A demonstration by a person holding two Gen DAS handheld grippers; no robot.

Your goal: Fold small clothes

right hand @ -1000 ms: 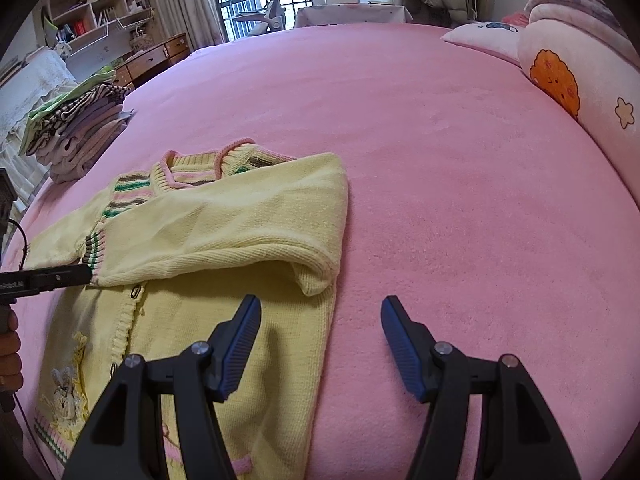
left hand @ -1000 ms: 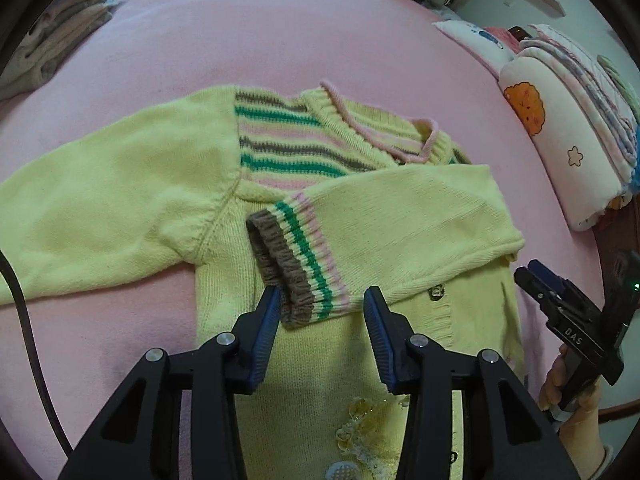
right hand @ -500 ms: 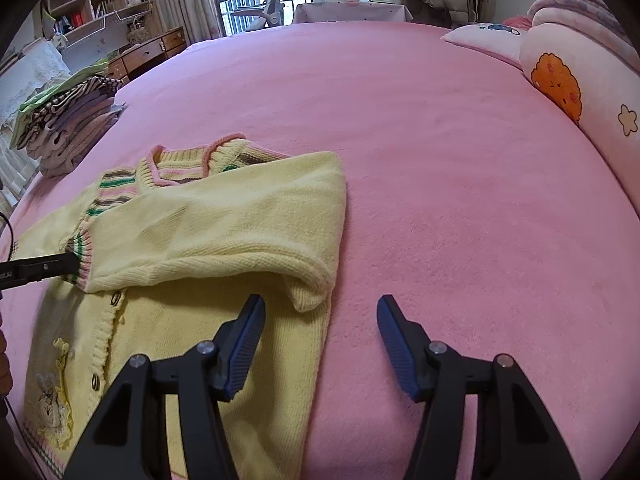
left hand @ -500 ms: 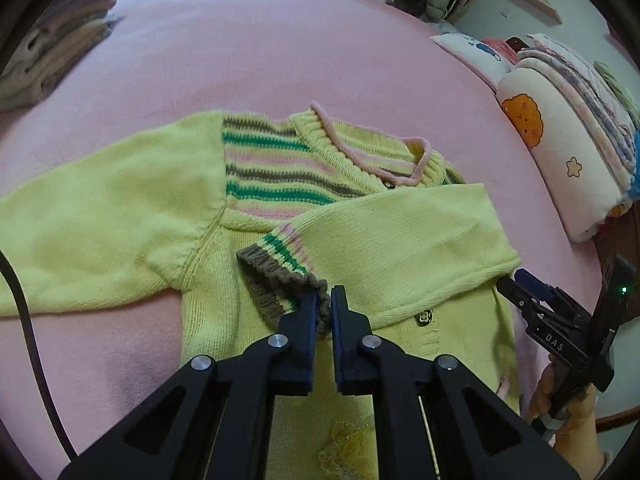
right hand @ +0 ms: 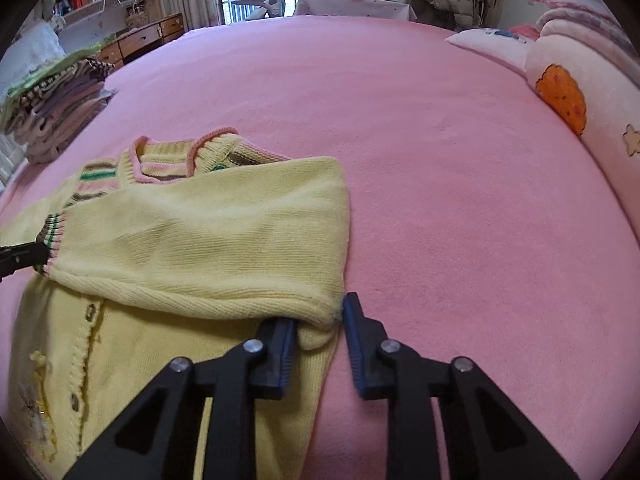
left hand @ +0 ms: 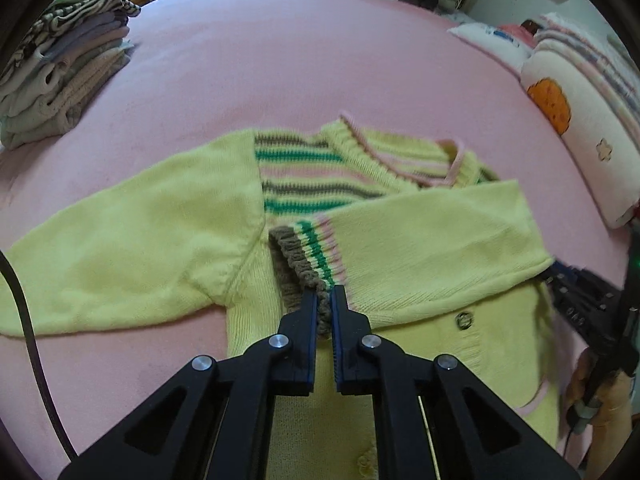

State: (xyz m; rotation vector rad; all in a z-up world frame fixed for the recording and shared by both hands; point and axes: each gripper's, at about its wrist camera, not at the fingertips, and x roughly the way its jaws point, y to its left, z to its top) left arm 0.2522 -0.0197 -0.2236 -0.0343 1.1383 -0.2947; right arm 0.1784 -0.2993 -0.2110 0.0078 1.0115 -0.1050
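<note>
R hand-held gripper [right hand: 318, 322] moved onto sleeve fold [right hand: 320, 320], half-open; L [left hand: 324, 300] pinching cuff [left hand: 308, 264].

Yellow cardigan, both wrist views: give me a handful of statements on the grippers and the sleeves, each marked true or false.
1. The left gripper is shut on the striped cuff of the folded sleeve. True.
2. The right gripper is clamped shut on the sleeve's fold. False: its jaws stand apart, straddling the folded corner of the sleeve.
3. Both sleeves are folded across the chest. False: the other sleeve lies spread out on the pink blanket.
4. A stack of folded clothes lies on the blanket, apart from the yellow cardigan. True.
</note>
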